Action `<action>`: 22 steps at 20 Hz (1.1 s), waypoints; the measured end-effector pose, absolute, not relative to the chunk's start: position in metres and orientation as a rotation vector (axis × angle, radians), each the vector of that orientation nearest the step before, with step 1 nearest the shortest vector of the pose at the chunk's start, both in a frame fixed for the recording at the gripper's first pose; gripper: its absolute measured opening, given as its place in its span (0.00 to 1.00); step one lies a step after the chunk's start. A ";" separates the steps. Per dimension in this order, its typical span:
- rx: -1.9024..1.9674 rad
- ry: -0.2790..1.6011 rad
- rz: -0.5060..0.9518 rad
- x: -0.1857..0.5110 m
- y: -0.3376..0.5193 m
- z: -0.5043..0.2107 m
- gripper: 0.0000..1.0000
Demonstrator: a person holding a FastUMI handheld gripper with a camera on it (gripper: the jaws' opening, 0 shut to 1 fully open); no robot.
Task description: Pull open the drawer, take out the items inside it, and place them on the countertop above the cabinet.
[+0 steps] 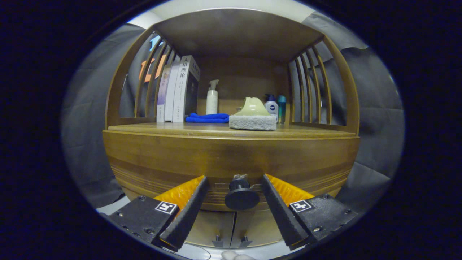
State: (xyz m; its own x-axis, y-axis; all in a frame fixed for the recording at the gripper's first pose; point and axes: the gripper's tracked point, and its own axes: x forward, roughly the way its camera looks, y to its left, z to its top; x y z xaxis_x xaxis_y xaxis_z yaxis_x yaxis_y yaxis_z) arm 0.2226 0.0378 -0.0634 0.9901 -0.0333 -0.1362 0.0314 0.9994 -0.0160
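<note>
Two fingers of the tool (234, 187) stand wide apart, holding nothing; the drawer knob (241, 195) sits between them.

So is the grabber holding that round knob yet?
No, nothing is held. The gripper is open, with the drawer knob between its fingers, and neither finger touches it.

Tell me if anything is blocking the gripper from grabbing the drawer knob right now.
Nothing visible blocks it. The gripper is open, and the drawer knob already sits in the gap between its two fingers, touching neither. The scrubbing sponge and blue cloth rest higher up on the countertop.
</note>
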 end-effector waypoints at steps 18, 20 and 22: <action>0.017 0.078 0.009 -0.033 0.006 0.010 0.99; 0.033 0.094 -0.001 -0.057 -0.003 0.003 0.99; 0.036 0.108 -0.017 -0.076 -0.015 -0.001 0.99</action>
